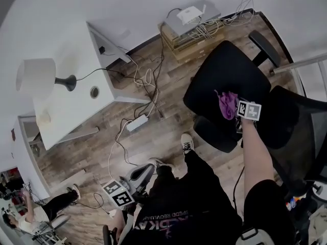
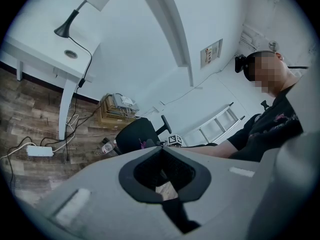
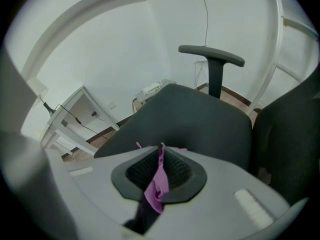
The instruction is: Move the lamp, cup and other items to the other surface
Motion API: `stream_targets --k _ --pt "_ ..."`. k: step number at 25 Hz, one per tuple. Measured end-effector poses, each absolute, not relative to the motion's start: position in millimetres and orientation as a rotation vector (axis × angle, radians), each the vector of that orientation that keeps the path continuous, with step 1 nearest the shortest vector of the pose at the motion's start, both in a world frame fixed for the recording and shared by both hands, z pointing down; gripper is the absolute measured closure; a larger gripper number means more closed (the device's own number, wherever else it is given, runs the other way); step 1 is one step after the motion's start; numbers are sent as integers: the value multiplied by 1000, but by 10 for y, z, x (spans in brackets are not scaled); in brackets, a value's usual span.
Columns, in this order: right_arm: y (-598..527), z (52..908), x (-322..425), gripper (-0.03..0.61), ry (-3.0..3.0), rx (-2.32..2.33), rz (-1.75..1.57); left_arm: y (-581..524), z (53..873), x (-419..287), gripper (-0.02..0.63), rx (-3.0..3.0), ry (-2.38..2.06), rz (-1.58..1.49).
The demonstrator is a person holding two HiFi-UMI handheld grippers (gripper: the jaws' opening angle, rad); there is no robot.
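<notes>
Crumpled purple cloth [image 1: 227, 105], pinched lengthwise along the closed right gripper [image 3: 161, 151], is held centre right above the black office chair seat [image 1: 225, 65]; bare seat is seen beyond. The left gripper [image 2: 161, 150] is closed and empty.

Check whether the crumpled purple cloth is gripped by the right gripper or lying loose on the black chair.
Gripped: the right gripper pinches the crumpled purple cloth between its jaws.

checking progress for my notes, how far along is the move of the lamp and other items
Done: nothing clearly. In hand: fingers of the right gripper pinch a purple cloth over the black chair seat; the left gripper is shut, empty. Left: the lamp stands on the white desk, untouched.
</notes>
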State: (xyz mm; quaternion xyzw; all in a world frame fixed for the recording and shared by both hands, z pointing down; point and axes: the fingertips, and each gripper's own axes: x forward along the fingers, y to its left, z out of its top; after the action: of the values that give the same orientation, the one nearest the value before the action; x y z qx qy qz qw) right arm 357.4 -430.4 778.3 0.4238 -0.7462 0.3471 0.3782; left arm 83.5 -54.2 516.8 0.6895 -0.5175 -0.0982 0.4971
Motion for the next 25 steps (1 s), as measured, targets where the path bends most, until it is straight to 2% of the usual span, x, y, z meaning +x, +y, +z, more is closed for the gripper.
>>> stream_targets --k 1,6,13,20,25 --pt "-4335 7707 3571 575 -1928 1079 869 -553 5157 837 621 1675 -1258 -244" --pt "-4424 7135 3289 577 -2071 1001 760 -566 5105 780 621 1706 -1282 -319" --pt "-4083 5714 1936 575 -2418 681 590 -431 4865 415 621 1698 -1404 -453" --pt "-2922 4476 1073 575 -2599 157 301 -148 4759 177 621 1716 -1512 -558" --pt "-1575 4502 643 575 -2599 -292 493 34 4703 81 621 1704 -1565 -597"
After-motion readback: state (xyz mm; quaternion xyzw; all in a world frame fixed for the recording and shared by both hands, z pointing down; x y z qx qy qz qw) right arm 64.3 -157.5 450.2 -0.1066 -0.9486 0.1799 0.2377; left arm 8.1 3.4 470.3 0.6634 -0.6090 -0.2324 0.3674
